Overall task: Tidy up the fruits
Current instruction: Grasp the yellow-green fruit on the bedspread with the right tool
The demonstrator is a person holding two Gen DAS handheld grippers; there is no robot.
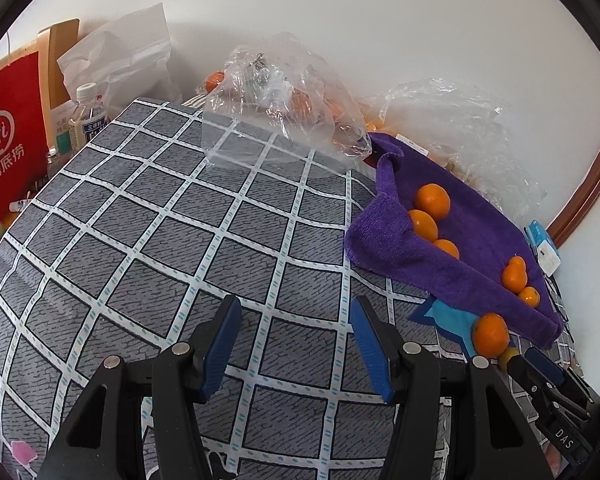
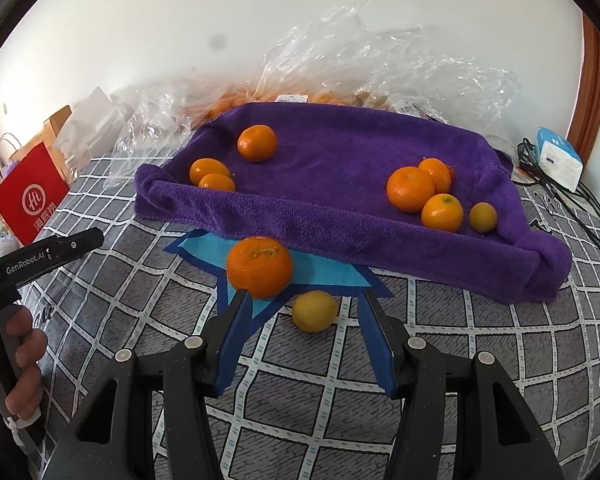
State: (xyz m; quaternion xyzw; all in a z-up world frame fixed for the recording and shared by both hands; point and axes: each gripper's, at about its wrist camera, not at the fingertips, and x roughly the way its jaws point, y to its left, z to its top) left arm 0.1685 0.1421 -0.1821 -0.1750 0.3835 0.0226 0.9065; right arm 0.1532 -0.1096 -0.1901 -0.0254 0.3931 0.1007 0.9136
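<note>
A purple towel [image 2: 340, 152], folded up into a shallow tray, holds several oranges: one group at its left [image 2: 257, 143], another at its right [image 2: 410, 188]. In front of it a large orange [image 2: 259, 266] rests on blue paper [image 2: 324, 268]. My right gripper [image 2: 304, 300] is open, its left fingertip just under that orange. A small yellow fruit [image 2: 315, 311] lies loose on the cloth between its fingers. My left gripper [image 1: 296, 304] is open and empty over the checked cloth, left of the towel [image 1: 460, 216]. The same large orange [image 1: 490, 334] shows at the towel's near corner.
Crinkled clear plastic bags [image 2: 380, 68] with more fruit lie against the wall behind the towel, one [image 1: 284, 88] on the checked cloth [image 1: 180, 220]. A red paper bag [image 1: 12, 140] and a bottle [image 1: 86, 112] stand far left. A white box with cables [image 2: 558, 158] sits right.
</note>
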